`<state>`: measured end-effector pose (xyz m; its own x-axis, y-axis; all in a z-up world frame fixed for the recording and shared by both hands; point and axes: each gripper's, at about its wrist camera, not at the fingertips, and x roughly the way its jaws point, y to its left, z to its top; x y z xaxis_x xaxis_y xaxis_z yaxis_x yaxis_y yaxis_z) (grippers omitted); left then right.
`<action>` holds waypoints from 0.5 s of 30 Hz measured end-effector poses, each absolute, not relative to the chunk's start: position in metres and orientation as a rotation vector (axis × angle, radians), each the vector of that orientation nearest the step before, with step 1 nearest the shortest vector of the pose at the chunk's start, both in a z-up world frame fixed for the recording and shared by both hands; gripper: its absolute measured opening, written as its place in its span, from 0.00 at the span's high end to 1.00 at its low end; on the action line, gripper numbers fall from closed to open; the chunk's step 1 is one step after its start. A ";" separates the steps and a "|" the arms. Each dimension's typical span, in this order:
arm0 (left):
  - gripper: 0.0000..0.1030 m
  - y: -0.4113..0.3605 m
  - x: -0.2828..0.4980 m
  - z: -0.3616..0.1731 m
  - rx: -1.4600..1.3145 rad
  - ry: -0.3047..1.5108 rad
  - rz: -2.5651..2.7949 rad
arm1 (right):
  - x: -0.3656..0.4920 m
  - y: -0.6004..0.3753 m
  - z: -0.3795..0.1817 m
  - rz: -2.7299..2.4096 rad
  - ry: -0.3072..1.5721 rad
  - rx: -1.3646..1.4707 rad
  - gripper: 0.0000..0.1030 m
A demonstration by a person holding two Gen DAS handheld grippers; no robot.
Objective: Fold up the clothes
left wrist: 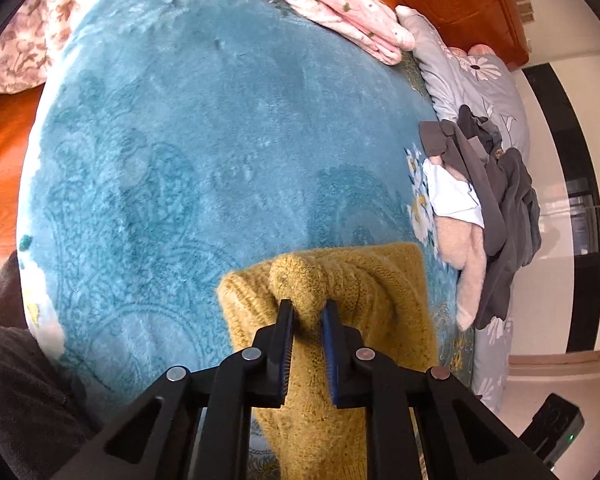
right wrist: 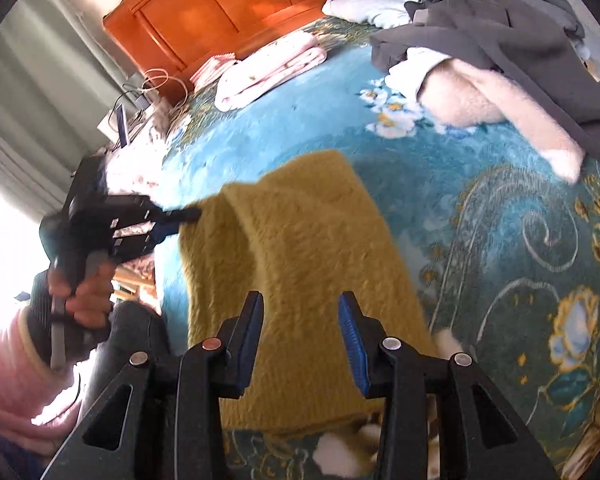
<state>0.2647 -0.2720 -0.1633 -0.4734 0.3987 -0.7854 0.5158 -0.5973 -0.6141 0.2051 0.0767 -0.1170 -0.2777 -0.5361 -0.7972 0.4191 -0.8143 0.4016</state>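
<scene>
On the teal plush blanket (left wrist: 204, 152), near its front edge, lies the mustard knit sweater (right wrist: 300, 264), partly folded into a thick pad w/ one end lifted. It looks soft, limp and fairly bulky: chunky fuzzy knit, prob. light for its size, no stiffness, so it'll sag and drape wherever it isn't supported. Not slippery; the nap should catch on the blanket and on the finger pads. Best hold is a bunched fold or doubled edge, not a single layer, which would stretch.

Left gripper (left wrist: 307, 312) is clamped on a rolled bunch of the sweater, jaws narrowed w/ knit squeezed between them and bulging out past the tips. Right-wrist view shows that same gripper (right wrist: 188, 214) pinching the sweater's left edge, though that part is motion-blurred.

Right gripper (right wrist: 300, 308) stands wide apart, holding nothing, poised over the near half of the sweater; whether its tips touch the knit can't be told.

Farther right: a heap of grey and cream clothes (right wrist: 500, 52). Far end: folded pink blanket (right wrist: 268, 68) by the wooden headboard (right wrist: 228, 12).
</scene>
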 end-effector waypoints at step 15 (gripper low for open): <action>0.75 -0.274 0.251 -0.170 1.653 1.449 -2.261 | 0.062 -0.004 -0.180 -2.073 -0.069 1.585 0.56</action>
<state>0.2506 -0.2744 -0.1696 -0.4503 0.4905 -0.7461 0.4728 -0.5779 -0.6652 0.0616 -0.0042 -0.1802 -0.1755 -0.4320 -0.8846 0.3721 -0.8610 0.3467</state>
